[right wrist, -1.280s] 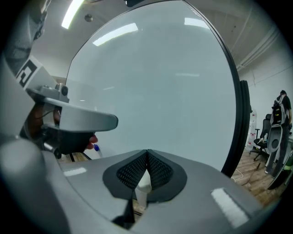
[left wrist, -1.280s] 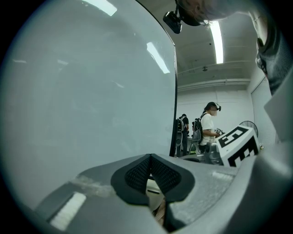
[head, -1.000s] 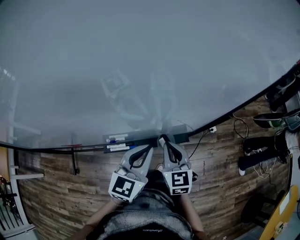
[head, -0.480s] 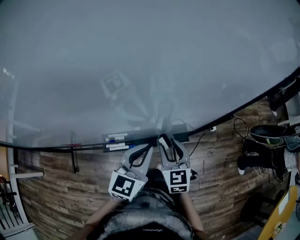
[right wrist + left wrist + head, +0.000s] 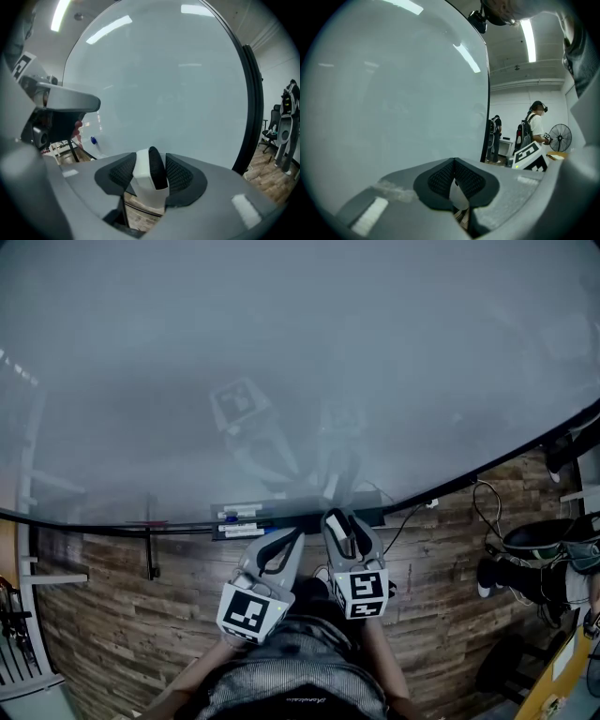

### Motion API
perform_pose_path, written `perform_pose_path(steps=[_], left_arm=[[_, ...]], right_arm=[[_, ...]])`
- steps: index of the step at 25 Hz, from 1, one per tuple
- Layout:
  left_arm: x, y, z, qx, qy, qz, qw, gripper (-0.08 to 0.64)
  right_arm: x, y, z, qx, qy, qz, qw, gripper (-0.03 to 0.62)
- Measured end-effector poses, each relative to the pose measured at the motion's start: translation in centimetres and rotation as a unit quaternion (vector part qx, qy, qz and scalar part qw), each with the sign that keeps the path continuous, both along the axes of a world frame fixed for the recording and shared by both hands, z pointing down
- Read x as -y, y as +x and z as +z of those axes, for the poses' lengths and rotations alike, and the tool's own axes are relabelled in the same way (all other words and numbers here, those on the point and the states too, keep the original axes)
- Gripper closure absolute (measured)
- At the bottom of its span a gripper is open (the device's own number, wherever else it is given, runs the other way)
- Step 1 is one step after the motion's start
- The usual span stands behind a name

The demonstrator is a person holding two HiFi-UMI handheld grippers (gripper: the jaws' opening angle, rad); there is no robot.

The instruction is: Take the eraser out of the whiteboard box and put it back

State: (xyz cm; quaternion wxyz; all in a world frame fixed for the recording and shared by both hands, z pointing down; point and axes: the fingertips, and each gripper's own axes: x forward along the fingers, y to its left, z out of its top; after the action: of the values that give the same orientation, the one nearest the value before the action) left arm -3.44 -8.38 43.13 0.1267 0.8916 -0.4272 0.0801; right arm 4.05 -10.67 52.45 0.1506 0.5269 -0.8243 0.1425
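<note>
The right claw is opening. The eraser, white on one side and black on the other, stands upright between its two dark pads. In the head view, this claw's tip is right at the dark whiteboard box on the bottom edge of the big whiteboard. I cannot tell if the eraser rests in the box. The left claw is closed with nothing in it, its tips touching, just beside the right one. Some markers lie in the left part of the box. Below is a wooden floor.
</note>
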Motion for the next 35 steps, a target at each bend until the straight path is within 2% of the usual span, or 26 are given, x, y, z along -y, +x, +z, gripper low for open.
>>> perform_pose_path(steps=[3,19,23,27,35], left_arm=[[-0.1,-0.3,0.0,-0.001,-0.001,-0.005,1.0,0.555],[-0.1,0.6,0.2,0.006,0.008,0.008,0.9999,0.555],[-0.2,0.2,0.2,0.016,0.021,0.023,0.9994,0.555],[-0.1,0.9,-0.2,-0.004,0.004,0.012,0.9999,0.555],[0.3,1.5,-0.3,0.008,0.025,0.034,0.9991,0.555]], right_arm=[[0.0,-0.1,0.1,-0.002,0.005,-0.004,1.0,0.405],[-0.2,0.3,0.5,-0.002,-0.009,-0.012,1.0,0.426],[-0.2,-0.2,-0.8,0.006,0.001,-0.013,1.0,0.428],[-0.5,0.2,-2.6,0.022,0.008,-0.014,1.0,0.43],[-1.2,0.4,-7.2,0.031,0.033,-0.018,0.999,0.43]])
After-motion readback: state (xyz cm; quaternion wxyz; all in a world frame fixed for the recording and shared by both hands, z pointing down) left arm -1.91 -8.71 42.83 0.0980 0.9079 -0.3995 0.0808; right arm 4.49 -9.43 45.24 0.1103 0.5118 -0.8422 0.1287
